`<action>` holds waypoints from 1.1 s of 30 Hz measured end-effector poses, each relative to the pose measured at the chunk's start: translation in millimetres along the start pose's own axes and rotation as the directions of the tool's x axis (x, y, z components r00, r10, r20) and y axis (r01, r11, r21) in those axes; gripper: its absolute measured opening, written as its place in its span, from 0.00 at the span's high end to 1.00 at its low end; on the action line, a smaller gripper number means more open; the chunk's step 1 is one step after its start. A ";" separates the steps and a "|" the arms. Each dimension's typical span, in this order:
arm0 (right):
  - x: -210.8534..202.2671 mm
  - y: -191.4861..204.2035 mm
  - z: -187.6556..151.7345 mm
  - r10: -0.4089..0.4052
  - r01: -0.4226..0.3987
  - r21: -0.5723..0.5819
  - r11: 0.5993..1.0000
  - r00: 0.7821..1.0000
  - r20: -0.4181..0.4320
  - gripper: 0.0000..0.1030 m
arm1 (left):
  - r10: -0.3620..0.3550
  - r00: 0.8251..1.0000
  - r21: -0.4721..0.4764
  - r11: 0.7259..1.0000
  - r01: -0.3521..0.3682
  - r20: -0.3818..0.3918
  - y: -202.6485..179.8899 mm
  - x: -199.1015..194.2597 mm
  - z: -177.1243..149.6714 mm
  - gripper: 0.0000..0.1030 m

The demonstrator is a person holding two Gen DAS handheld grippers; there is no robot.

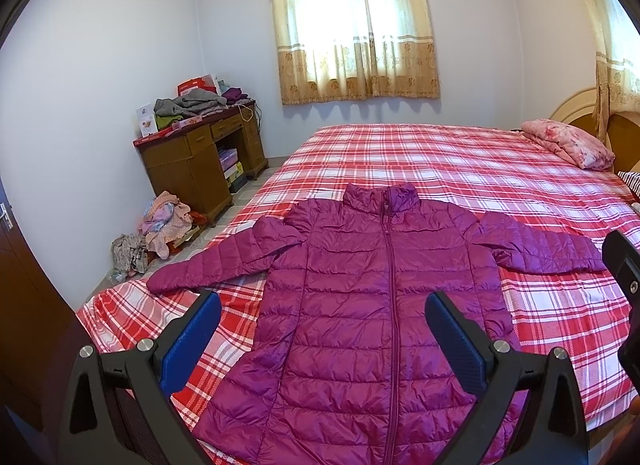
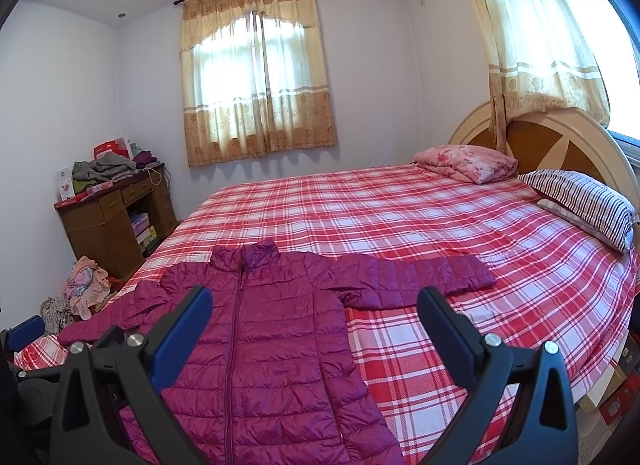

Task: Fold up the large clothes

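Both my left tongs and right tongs gape empty above the purple jacket, whose hem is cut off at the bottom of the frame.

Both the left gripper and right gripper have 2 black angular fingers with blue pads and silver round screws.

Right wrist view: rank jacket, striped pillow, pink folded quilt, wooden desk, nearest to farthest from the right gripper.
From the right gripper, open above the bed's near edge:
1. Jacket, directly below and ahead, spread flat.
2. Striped pillow, right side, by the headboard.
3. Pink folded quilt, far right corner of the bed.
The wooden desk, left against the far wall, looks about as far as the quilt; too close to call.
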State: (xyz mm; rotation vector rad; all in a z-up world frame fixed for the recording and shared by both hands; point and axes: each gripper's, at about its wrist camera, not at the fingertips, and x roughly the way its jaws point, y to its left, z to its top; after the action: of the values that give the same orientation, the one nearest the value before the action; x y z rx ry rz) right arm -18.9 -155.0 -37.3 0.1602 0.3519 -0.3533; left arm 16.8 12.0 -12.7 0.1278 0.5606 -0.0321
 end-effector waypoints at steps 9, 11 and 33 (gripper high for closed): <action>5.4 -6.4 1.7 0.003 -0.003 0.009 1.000 1.000 -0.020 0.00 | -0.001 1.000 0.000 1.000 0.001 -0.019 -0.9 8.1 -0.4 0.01; 6.2 -6.4 0.5 0.001 -0.001 0.009 1.000 1.000 -0.025 0.00 | -0.005 1.000 -0.002 1.000 0.005 -0.028 0.0 11.5 -0.8 0.01; 37.5 -10.1 3.3 -0.005 0.008 0.023 1.000 0.994 -0.113 0.00 | -0.011 0.994 0.009 1.000 0.012 -0.107 -8.0 50.4 -0.4 0.01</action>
State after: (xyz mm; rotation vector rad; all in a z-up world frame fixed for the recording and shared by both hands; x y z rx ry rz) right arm 11.3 -176.6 -48.8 0.2026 0.4606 -0.3553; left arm 58.7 4.3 -40.7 0.1361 0.6681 -0.0394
